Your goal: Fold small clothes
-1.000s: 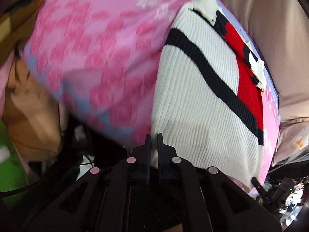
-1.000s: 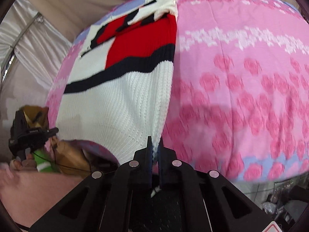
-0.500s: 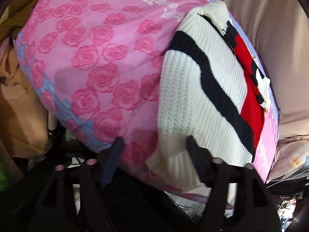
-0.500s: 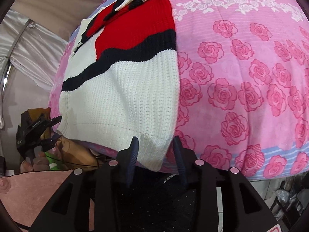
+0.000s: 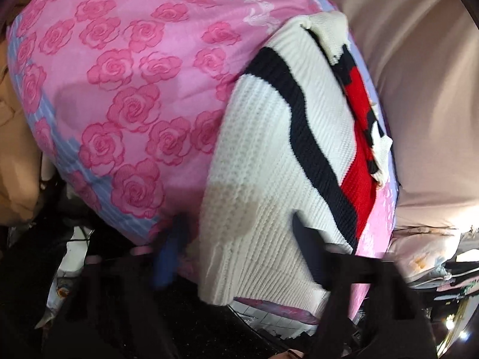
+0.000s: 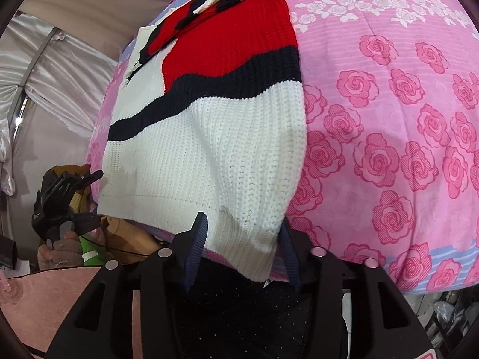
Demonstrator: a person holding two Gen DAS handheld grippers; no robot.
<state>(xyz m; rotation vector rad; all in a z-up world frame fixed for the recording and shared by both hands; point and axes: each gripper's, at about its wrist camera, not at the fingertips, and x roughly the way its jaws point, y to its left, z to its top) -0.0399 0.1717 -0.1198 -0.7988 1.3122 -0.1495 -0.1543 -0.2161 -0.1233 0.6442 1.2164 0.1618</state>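
A white, navy and red knit sweater point(image 6: 209, 149) is laid on the rose-patterned pink cover point(image 6: 389, 119). Both the left gripper point(image 5: 239, 239) and right gripper point(image 6: 242, 239) are spread wide at 6 o'clock, nothing held. No writing is legible.

Blurred left tool point(image 5: 239, 230) spread around sweater point(image 5: 269, 155) hem, apparently not gripping.

You get bright, even light. Fisheye bends both frames' edges. Your left view's lower part is motion-blurred.

white knit sweater point(image 6: 209, 155) with navy stripe, red block; pink rose-print bedsheet point(image 6: 389, 125).
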